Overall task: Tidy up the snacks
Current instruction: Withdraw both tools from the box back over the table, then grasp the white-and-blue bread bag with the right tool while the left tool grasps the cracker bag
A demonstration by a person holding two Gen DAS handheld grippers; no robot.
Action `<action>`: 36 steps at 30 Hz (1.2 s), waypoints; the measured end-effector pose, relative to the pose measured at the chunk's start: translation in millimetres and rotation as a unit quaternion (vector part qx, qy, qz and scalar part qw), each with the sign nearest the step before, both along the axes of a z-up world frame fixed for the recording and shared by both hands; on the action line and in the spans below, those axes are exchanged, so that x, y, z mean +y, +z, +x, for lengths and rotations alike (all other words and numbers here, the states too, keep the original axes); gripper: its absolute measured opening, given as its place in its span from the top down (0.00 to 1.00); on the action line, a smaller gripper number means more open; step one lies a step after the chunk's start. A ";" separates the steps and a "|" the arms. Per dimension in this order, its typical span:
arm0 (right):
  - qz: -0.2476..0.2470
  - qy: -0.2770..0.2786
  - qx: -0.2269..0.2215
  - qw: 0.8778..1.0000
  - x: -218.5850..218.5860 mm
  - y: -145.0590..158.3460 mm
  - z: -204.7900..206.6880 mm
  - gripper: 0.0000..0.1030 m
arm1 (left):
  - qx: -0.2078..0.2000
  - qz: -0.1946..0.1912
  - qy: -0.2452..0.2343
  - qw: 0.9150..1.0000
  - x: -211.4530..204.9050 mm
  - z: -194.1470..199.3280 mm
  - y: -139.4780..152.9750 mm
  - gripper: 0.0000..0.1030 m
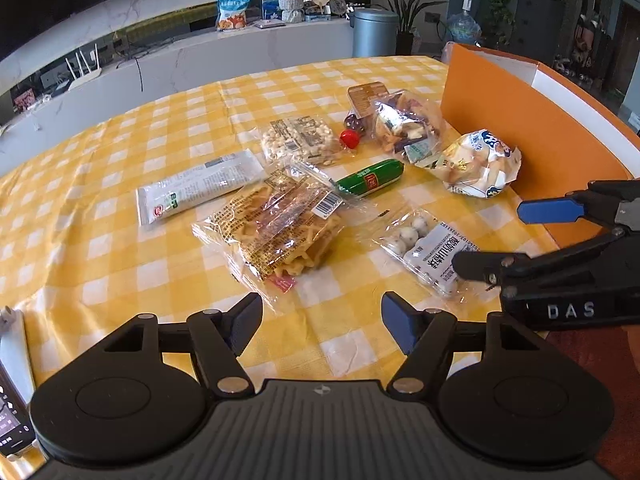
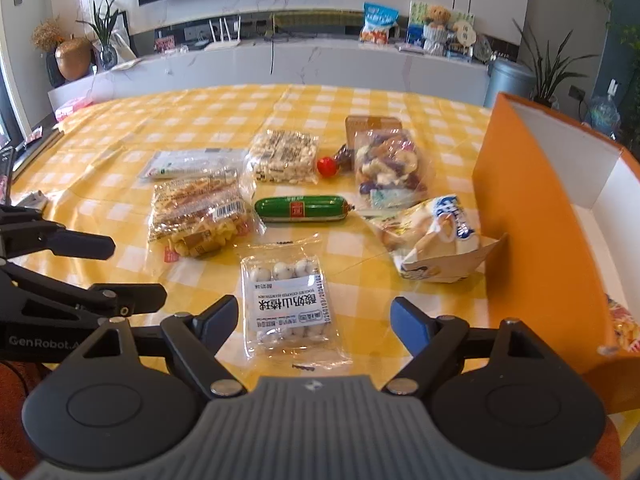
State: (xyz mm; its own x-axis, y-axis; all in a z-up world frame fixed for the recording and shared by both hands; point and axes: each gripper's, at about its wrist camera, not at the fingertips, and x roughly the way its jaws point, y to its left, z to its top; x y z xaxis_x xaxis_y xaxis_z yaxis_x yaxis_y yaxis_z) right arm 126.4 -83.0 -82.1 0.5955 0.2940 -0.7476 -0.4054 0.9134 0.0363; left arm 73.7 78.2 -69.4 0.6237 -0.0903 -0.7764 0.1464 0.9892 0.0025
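Note:
Several snack packs lie on the yellow checked tablecloth (image 1: pixel 120 248). My left gripper (image 1: pixel 322 320) stands open over bare cloth, just short of the clear pack of yellow crisps (image 1: pixel 280 228). My right gripper (image 2: pixel 314 318) is open too, and the white-ball packet (image 2: pixel 292 304) lies flat on the table between its fingers, untouched. A green sausage (image 2: pixel 300 208), a nut pack (image 2: pixel 284 156), a dried-fruit bag (image 2: pixel 388 164), a long white pack (image 2: pixel 188 164) and a red sweet (image 2: pixel 327 166) lie further off. A crumpled white bag (image 2: pixel 436 240) leans against the orange box (image 2: pixel 520 200).
The orange box (image 1: pixel 520 120) stands open at the table's right edge with a snack pack (image 2: pixel 624 328) inside. A phone (image 1: pixel 10 412) lies at the near left. Each gripper shows in the other's view: right gripper (image 1: pixel 504 238), left gripper (image 2: pixel 134 270). A white sideboard stands behind the table.

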 end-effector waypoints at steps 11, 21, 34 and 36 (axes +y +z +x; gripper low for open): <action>-0.099 -0.013 -0.109 0.989 -5.9 16.6 35.0 0.22 | 0.013 -0.043 0.001 0.999 -15.6 17.6 -2.5 0.22; -0.140 0.001 -0.072 0.988 -2.7 -1.1 80.7 0.32 | -0.035 0.072 -0.054 0.995 -5.7 42.4 5.3 0.13; -0.110 0.000 -0.015 0.994 -9.0 -7.9 85.8 0.54 | -0.014 0.157 -0.154 0.975 -0.1 73.0 -17.9 0.07; -0.085 0.007 0.001 0.996 -11.2 -4.0 82.0 0.54 | -0.006 0.148 -0.163 0.975 4.2 75.8 -18.1 0.06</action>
State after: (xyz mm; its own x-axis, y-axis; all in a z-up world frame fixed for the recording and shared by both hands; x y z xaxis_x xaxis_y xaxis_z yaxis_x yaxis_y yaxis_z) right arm 208.4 -94.2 -86.1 0.5904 0.1707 -0.7888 -0.4185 0.9005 -0.1184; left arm 149.5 82.4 -87.5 0.6085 -0.0581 -0.7914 0.4520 0.8451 0.2855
